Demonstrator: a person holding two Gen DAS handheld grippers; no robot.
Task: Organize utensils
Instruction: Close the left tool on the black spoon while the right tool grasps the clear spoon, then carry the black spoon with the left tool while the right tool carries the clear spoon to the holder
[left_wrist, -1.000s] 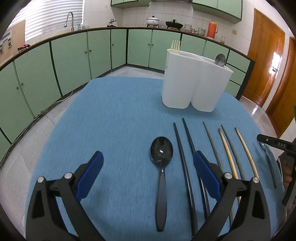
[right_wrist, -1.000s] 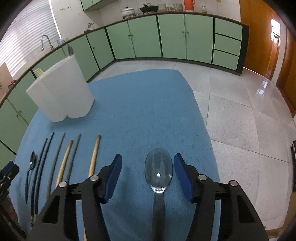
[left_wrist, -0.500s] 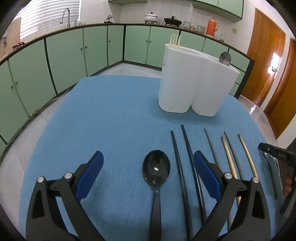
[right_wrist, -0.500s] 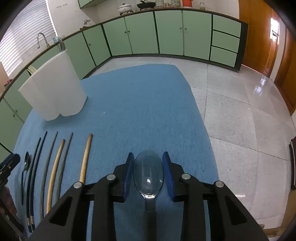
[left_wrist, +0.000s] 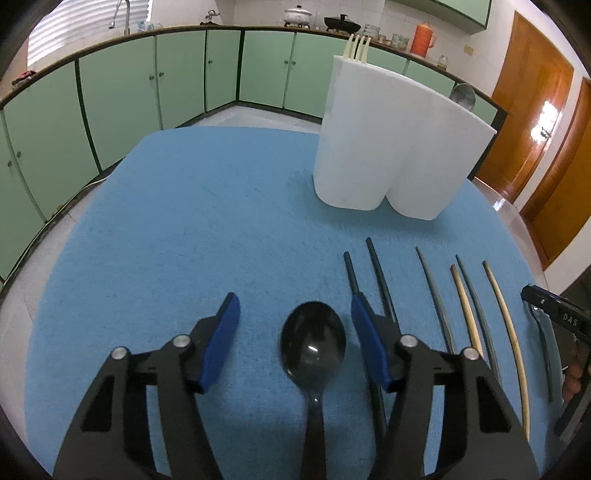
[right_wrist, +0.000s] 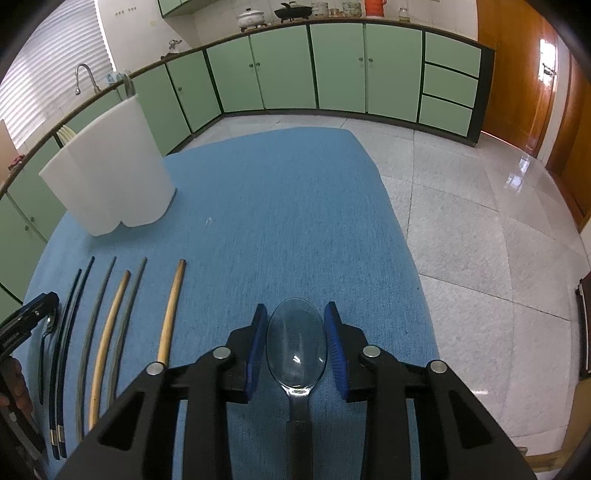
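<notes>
Spoons sit between both sets of jaws: a glossy black plastic spoon (left_wrist: 313, 341) lies bowl-up on the blue felt mat (left_wrist: 184, 229), its handle running back under the left gripper (left_wrist: 295, 334), whose blue-padded jaws are closing around the bowl with a gap still showing on each side. A clear, glassy spoon with a dark handle (right_wrist: 296, 349) lies near the mat's right edge, and the right gripper (right_wrist: 296, 341) is clamped on it, blue pads pressed against both sides of the oval bowl. Between the two spoons lies a row of chopsticks: a dark navy pair (left_wrist: 373, 266), two grey sticks (left_wrist: 436, 291) and two pale bamboo sticks (left_wrist: 502, 325), all roughly parallel and apart from each other. Farther back stands a white plastic utensil holder with rounded lobes (left_wrist: 391, 144), upright on the mat, with cream fork tines (left_wrist: 357, 46) and a metal spoon bowl (left_wrist: 463, 95) rising from it. Green cabinets (right_wrist: 332, 66) ring the room.
</notes>
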